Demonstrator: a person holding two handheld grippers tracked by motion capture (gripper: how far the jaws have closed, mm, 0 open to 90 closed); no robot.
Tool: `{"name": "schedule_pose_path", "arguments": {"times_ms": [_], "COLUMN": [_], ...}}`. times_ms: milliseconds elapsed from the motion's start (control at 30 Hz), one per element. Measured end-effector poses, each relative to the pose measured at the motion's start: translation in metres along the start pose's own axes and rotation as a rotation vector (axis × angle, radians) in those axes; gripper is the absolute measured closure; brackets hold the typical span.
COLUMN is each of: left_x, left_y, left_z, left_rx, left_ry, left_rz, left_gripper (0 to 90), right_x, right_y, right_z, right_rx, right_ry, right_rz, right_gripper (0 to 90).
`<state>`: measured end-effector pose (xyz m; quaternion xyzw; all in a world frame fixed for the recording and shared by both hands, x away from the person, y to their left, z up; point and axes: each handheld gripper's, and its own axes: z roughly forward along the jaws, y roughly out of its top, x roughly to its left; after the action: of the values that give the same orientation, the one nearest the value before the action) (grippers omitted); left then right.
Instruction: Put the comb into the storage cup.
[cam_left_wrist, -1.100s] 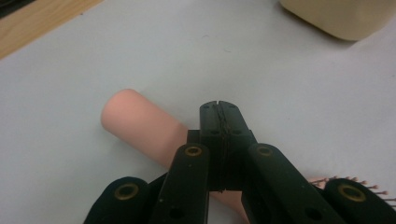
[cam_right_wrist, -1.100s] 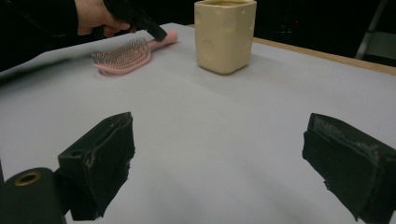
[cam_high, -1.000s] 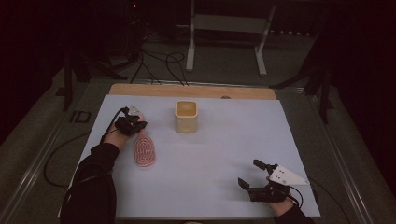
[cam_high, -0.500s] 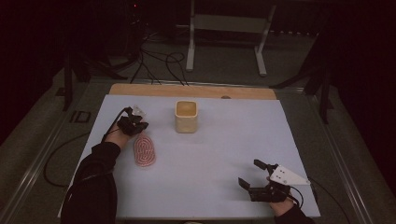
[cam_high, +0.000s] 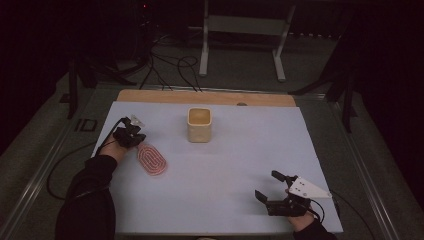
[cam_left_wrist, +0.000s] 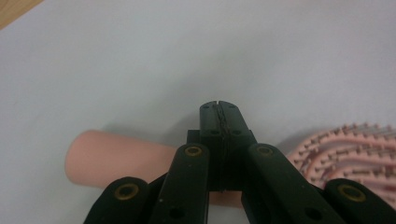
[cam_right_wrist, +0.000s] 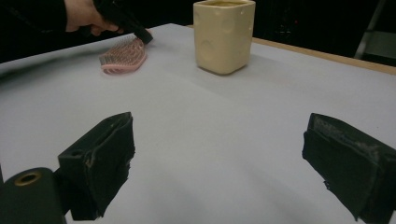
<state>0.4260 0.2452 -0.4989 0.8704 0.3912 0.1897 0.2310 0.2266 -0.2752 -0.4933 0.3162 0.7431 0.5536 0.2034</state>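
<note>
1. Pale sheeting covers the table (cam_high: 225, 165), with a dark floor and cables beyond; on its left part lies the pink hairbrush (cam_high: 151, 159), bristles up, handle pointing toward the person's left hand.
2. Above that handle sits the left gripper (cam_high: 131, 136); in the left gripper view its jaws are pressed together with nothing between them, and the handle (cam_left_wrist: 116, 158) passes beneath them, not in them.
3. Against a second ago, the brush head has swung and now lies slanted nearer the table's middle, and the gripper has shifted a little with it, so this looks like nudging, not lifting.
4. Well apart behind stands the cream cup (cam_high: 199, 124), upright.
5. At the near right corner the right gripper (cam_high: 272, 187) hovers with jaws wide apart, idle.
</note>
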Motion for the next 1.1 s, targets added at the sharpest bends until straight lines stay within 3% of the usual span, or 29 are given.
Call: {"name": "schedule_pose_path", "arguments": {"times_ms": [433, 967, 1100], "left_x": [0.012, 0.016, 0.015], "left_y": [-0.022, -0.042, -0.056], "left_z": [-0.017, -0.03, -0.033], "left_rx": [0.019, 0.067, 0.085], "left_ry": [0.001, -0.021, -0.027], "left_rz": [-0.037, -0.043, -0.054], "left_gripper": [90.0, 90.0, 90.0], "right_x": [-0.001, -0.001, -0.001], "right_y": [0.0, 0.001, 0.002], "right_z": [0.0, 0.0, -0.001], "right_rx": [0.003, -0.005, -0.007], "right_ry": [-0.001, -0.005, -0.007], "right_rz": [0.011, 0.011, 0.008], "right_gripper": [9.0, 9.0, 9.0]}}
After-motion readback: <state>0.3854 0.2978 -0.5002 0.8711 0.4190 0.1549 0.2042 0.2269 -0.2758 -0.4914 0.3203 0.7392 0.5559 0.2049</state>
